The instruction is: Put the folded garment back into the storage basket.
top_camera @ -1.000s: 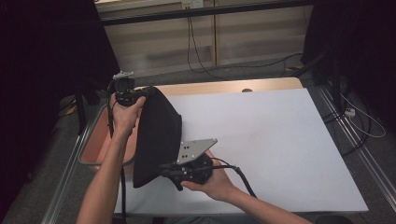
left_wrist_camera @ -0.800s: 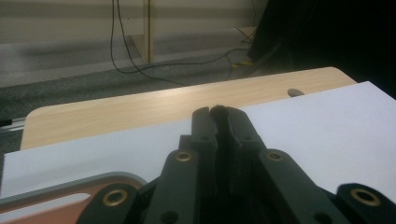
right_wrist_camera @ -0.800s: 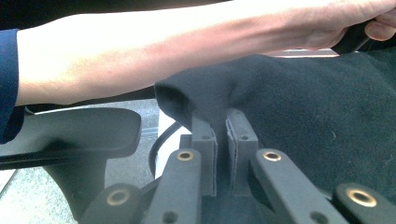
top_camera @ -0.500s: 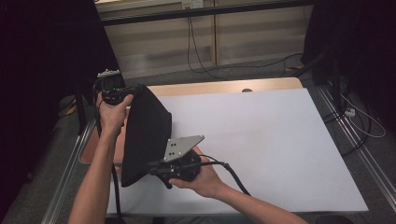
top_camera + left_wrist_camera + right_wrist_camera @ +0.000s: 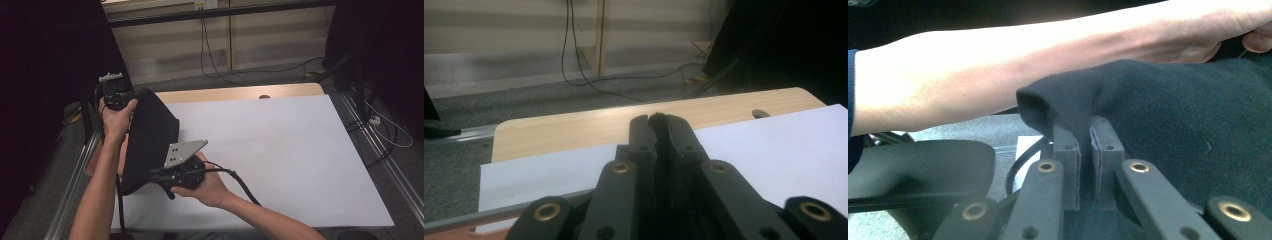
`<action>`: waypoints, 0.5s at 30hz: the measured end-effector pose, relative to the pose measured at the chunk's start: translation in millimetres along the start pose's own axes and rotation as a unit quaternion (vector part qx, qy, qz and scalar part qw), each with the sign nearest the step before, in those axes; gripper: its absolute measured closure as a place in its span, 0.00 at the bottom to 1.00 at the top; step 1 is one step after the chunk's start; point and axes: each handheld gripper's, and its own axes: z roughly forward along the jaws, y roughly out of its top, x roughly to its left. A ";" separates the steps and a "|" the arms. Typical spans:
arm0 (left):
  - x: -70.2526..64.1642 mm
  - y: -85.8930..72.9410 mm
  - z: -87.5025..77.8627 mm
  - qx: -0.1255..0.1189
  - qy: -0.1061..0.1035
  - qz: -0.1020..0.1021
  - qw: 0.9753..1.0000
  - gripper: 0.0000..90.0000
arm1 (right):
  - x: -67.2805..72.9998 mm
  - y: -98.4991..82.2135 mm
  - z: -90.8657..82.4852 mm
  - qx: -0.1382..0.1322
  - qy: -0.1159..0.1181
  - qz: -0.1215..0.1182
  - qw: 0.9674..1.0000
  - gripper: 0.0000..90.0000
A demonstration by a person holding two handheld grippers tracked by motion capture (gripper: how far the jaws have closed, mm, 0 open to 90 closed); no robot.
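Observation:
A black cloth [image 5: 150,142] hangs stretched between my two grippers over the table's left edge. At the upper left, my left gripper [image 5: 135,95] is shut on the cloth's top corner. In the left gripper view the jaws of that left gripper [image 5: 657,122] stand together with a thin dark strip of fabric pinched at their tips. Lower down, my right gripper [image 5: 154,175] grips the cloth's bottom corner. In the right gripper view my right gripper [image 5: 1085,135] pinches a fold of the black cloth [image 5: 1173,110], with the person's left forearm [image 5: 998,65] across the top.
A white sheet [image 5: 280,150] covers the wooden tabletop [image 5: 240,93], which has a small hole [image 5: 264,96] at its far edge. Metal rails [image 5: 380,160] run along both sides. Cables [image 5: 215,65] lie on the floor beyond. A black padded arm [image 5: 913,165] sits low at the left.
Both hands have carried the cloth to the left and slightly up, so it now hangs nearer the table's left edge. Both grips are unchanged.

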 end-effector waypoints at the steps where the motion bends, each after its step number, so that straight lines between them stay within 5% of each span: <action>1: 0.3 1.0 -0.1 0.000 -0.001 0.000 1.000 0.92 | 0.0 0.0 0.0 0.000 0.000 0.000 1.000 0.94; 15: 11.1 10.1 -9.8 -0.006 0.010 0.014 1.000 0.92 | -4.4 8.6 9.5 -0.007 0.008 0.002 1.000 0.94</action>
